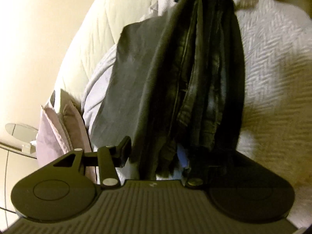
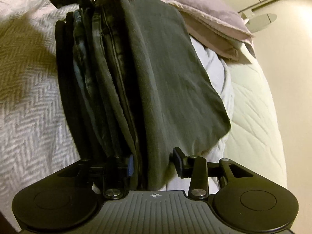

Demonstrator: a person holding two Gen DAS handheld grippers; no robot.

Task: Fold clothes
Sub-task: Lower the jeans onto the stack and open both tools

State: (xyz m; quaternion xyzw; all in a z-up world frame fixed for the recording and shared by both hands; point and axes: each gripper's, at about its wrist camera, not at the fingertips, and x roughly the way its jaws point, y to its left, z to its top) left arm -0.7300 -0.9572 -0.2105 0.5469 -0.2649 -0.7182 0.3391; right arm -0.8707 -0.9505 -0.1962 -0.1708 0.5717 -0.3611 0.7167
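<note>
White herringbone bedspread [image 2: 29, 101] carries the dark grey soft folded garment stack [image 2: 136, 78], limp and heavy; left gripper [image 1: 154, 154] and right gripper [image 2: 154, 161] straddle opposite ends, half-open, unclamped. Pinch all layers.

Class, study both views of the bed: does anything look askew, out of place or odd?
Yes. The dark clothes are bunched into uneven upright pleats between the two claws, one grey flap sagging sideways onto the crumpled sheet. The pillows lie skewed at the mattress edge.
</note>
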